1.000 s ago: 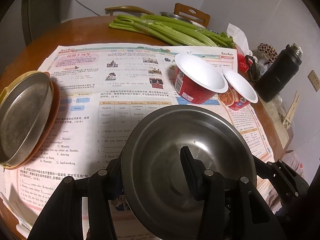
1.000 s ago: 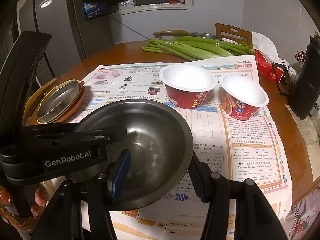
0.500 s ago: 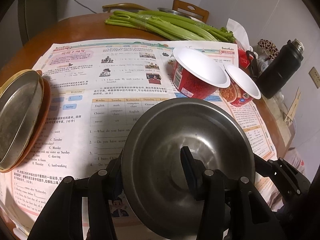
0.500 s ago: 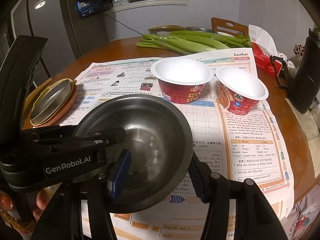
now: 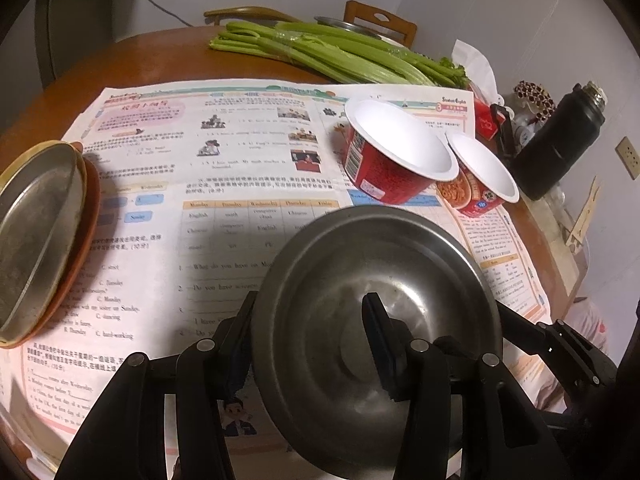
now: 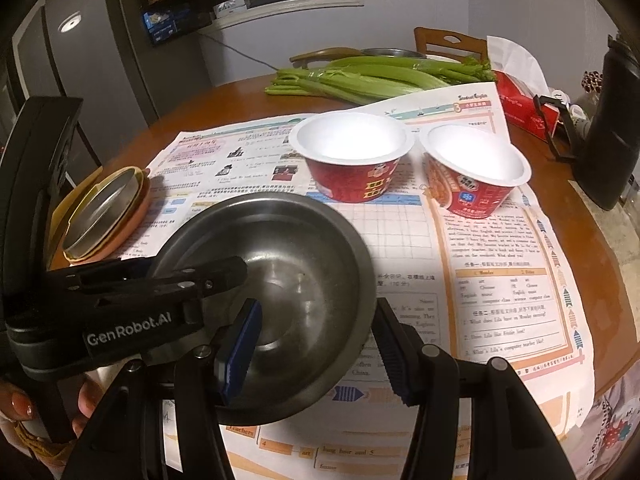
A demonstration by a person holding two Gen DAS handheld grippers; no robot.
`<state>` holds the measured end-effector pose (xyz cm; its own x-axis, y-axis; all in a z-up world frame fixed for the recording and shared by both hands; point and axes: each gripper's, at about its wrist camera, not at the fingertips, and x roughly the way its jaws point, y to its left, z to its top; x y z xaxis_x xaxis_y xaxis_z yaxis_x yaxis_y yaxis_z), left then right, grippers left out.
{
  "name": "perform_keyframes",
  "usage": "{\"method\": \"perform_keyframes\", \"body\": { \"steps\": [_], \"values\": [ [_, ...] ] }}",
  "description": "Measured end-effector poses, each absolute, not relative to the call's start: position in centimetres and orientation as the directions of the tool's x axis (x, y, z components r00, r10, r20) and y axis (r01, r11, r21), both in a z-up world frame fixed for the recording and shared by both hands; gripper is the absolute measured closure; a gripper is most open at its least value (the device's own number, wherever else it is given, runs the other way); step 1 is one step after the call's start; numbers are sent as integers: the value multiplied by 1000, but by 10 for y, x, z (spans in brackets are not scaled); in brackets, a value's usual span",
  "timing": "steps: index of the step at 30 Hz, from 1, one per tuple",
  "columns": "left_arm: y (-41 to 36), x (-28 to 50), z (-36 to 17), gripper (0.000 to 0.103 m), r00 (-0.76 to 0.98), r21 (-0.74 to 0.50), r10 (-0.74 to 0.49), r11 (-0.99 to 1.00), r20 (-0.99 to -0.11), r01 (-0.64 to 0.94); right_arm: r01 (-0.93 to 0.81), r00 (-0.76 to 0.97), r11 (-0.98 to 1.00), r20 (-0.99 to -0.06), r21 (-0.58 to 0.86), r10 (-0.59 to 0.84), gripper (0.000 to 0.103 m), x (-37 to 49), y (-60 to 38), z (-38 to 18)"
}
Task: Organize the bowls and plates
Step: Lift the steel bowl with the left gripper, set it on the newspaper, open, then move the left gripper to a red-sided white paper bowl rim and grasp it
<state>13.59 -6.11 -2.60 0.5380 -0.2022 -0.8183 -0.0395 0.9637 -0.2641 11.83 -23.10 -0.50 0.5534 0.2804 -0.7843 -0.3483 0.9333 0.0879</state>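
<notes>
A steel bowl (image 5: 360,288) (image 6: 296,264) is held above the newspaper. My left gripper (image 5: 312,336) is shut on its left rim, one finger inside and one outside; it also shows in the right wrist view (image 6: 192,276). My right gripper (image 6: 316,344) has its fingers on either side of the bowl's near-right rim, one inside and one outside, with a gap. Two red-and-white paper bowls (image 5: 396,160) (image 5: 480,180) stand behind, also in the right wrist view (image 6: 352,156) (image 6: 472,172). A stack of plates with a steel one on top (image 5: 36,236) (image 6: 104,212) lies at the left.
Newspaper (image 5: 224,184) covers the round wooden table (image 6: 608,240). Celery (image 5: 332,56) lies at the far side. A black flask (image 5: 560,144) and a red tissue box (image 6: 524,108) stand at the right. Chairs are behind the table.
The steel bowl, held by both grippers, has moved slightly forward toward the paper bowls; they and the plate stack look closer.
</notes>
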Motion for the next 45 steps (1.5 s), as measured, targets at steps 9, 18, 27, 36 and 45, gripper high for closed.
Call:
{"method": "perform_keyframes", "body": {
  "steps": [9, 18, 27, 36, 45],
  "values": [
    [-43, 139, -6, 51, 577, -276, -188, 959, -795, -69, -297, 584, 944, -756, 141, 297, 46, 126, -250, 8],
    [-41, 165, 16, 50, 595, -261, -174, 963, -784, -62, -243, 611, 954, -736, 177, 292, 46, 151, -265, 24],
    [-54, 208, 31, 50, 592, -235, -184, 972, -785, -9, -223, 604, 952, -736, 211, 305, 46, 193, -259, 32],
    [-63, 257, 19, 50, 554, -235, -200, 972, -808, 9, -183, 570, 957, -769, 226, 290, 46, 228, -251, 15],
    [-71, 289, -6, 50, 503, -283, -254, 959, -826, 21, -215, 563, 955, -772, 207, 294, 46, 243, -242, 5]
  ]
}}
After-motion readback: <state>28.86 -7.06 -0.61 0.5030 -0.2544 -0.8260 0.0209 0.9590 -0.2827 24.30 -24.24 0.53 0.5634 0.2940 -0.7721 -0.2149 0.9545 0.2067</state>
